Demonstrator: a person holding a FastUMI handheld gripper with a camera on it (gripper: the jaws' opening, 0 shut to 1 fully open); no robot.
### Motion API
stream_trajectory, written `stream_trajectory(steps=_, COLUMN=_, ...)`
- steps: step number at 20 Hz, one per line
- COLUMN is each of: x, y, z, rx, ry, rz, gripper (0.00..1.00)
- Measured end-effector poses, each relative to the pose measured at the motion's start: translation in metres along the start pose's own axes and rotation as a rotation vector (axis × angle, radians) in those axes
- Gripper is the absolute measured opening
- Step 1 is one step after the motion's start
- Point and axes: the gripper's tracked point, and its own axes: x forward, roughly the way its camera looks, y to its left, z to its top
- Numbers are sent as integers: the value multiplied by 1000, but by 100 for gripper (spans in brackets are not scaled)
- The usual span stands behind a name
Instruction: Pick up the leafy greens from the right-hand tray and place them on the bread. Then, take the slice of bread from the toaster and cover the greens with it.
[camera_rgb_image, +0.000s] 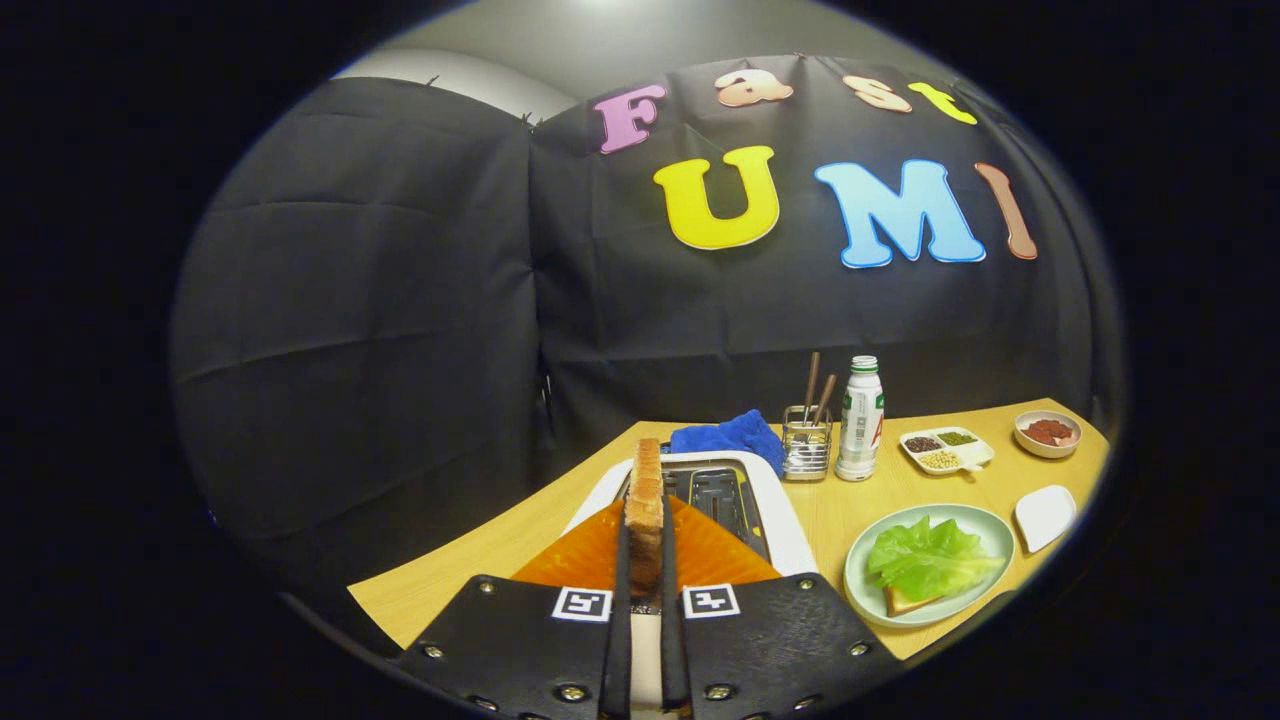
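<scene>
Wooden counter (480, 560) carries our white toaster (790, 530); our hand-held gripper (645, 545) clamps a toasted bread slice (645, 500) upright above it; the white bottle's (860, 420) label is unreadable.

Occlusion notes:
- tongs (645, 560) closed on the toast slice (645, 505); lower part of the slice is hidden between the fingers (620, 590).
- toaster (790, 530): front and near slot are covered by the tongs; only the far slot and rim are readable.
- bread (900, 601) on the green plate (865, 590) is mostly buried under the lettuce (930, 560); one corner shows.
- blue cloth (728, 436): lower edge is behind the toaster.
- divided dish (945, 450) and small bowl (1047, 433): contents are too small to identify.
- bottle (860, 420): label is unreadable.
- table (480, 560): near edge is cut off by the tongs body.
</scene>
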Motion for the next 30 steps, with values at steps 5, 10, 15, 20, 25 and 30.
stream_trajectory(steps=5, x=1, y=3, z=4, rx=7, ry=9, rz=22, gripper=12)
stream_trajectory(steps=10, x=-2, y=5, z=14, rx=17, ry=-12, rz=41, gripper=12)
stream_trajectory(steps=15, x=-19, y=5, z=52, rx=56, ry=-95, rz=69, gripper=12)
stream_trajectory(steps=20, x=-46, y=-1, z=89, rx=92, ry=-158, rz=100, gripper=11)
stream_trajectory(steps=25, x=-73, y=-24, z=103, rx=97, ry=-174, rz=104, gripper=12)
stream_trajectory(steps=30, x=-102, y=-70, z=97, rx=126, ry=-182, rz=54, gripper=12)
